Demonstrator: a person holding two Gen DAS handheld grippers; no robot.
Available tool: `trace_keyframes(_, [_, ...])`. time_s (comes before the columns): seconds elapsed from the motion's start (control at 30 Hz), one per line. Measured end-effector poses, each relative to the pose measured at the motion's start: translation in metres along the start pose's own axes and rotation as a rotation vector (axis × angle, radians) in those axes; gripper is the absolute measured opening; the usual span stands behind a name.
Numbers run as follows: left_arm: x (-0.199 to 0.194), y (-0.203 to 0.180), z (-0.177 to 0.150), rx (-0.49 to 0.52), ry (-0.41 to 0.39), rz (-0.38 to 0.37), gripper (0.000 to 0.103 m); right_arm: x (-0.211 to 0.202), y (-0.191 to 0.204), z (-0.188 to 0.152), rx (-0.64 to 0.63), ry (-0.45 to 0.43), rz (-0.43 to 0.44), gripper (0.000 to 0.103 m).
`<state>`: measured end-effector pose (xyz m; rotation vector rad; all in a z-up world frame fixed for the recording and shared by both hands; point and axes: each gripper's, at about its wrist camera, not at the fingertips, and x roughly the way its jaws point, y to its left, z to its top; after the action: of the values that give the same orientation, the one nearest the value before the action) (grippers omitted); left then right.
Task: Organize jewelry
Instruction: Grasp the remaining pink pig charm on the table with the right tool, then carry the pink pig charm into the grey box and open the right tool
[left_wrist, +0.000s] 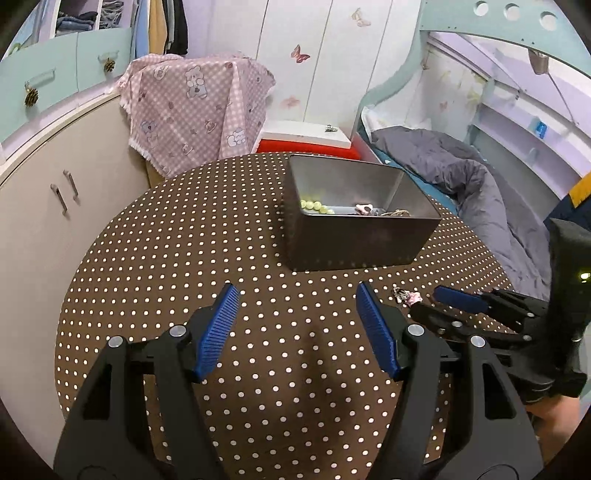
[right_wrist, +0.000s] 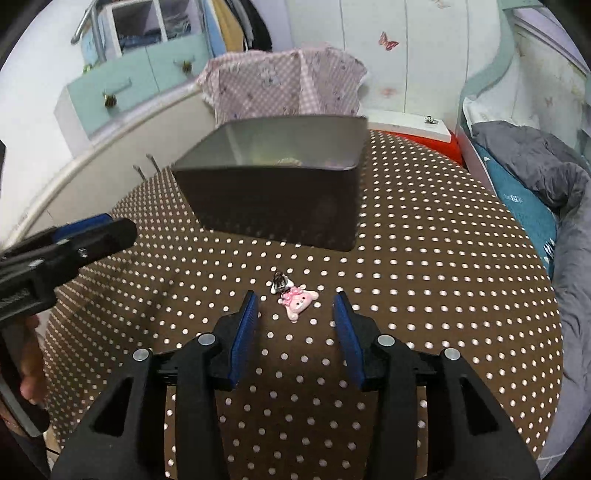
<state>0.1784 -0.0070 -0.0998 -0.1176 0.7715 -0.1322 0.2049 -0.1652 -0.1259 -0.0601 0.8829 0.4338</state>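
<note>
While it lies flat on the dotted cloth, the pink charm sits just ahead of the right gripper's tips, touched by neither pad.
Charm: pink charm (right_wrist: 298, 302), shaped like a small animal face with a bow, with a dark metal clip (right_wrist: 280, 283) joined at its upper left end; in the left wrist view it shows small beside the right gripper's tip (left_wrist: 406, 296).
Right gripper: right gripper (right_wrist: 297, 314) points down at the table, jaws partly apart, nothing between the pads; the charm lies in line with the gap, just past the tips.
Left gripper: left gripper (left_wrist: 297, 308) hangs over bare cloth, jaws wide apart and empty, well short of the tin.
Tin: dark metal tin (left_wrist: 354, 240) stands open on the table beyond both grippers; inside lie pale yellow-green beads (left_wrist: 314, 206), a pink piece (left_wrist: 364, 209) and a tangle of chain (left_wrist: 397, 213) against the near wall.
Table: round table (right_wrist: 443, 295) covered in brown cloth with white dots.
Hand: fingers of a hand (right_wrist: 31, 354) show at the left edge of the right wrist view, behind the left gripper.
Surroundings: pink checked cloth (left_wrist: 195, 107) draped behind the table, a white box (left_wrist: 306, 134) on something red, a grey duvet (left_wrist: 461, 177) on a bed to the right, a cream cupboard (left_wrist: 55, 221) to the left.
</note>
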Motion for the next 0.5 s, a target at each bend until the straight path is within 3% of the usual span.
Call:
trace_keyframes(0.23, [0.001,0.006,0.006,-0.012,-0.013,0.006,0.066,0.017,0.013,0.008,-0.082,0.041,-0.06,0.04])
trace_keyframes(0.3, [0.003,0.007,0.013,-0.018,-0.019,0.007,0.066,0.018,0.018,0.005,-0.119,0.04,-0.088,0.021])
trace_keyframes(0.5, [0.009,0.008,0.033,-0.024,-0.043,0.014,0.066,0.013,0.007,-0.003,-0.123,0.029,-0.101,0.02])
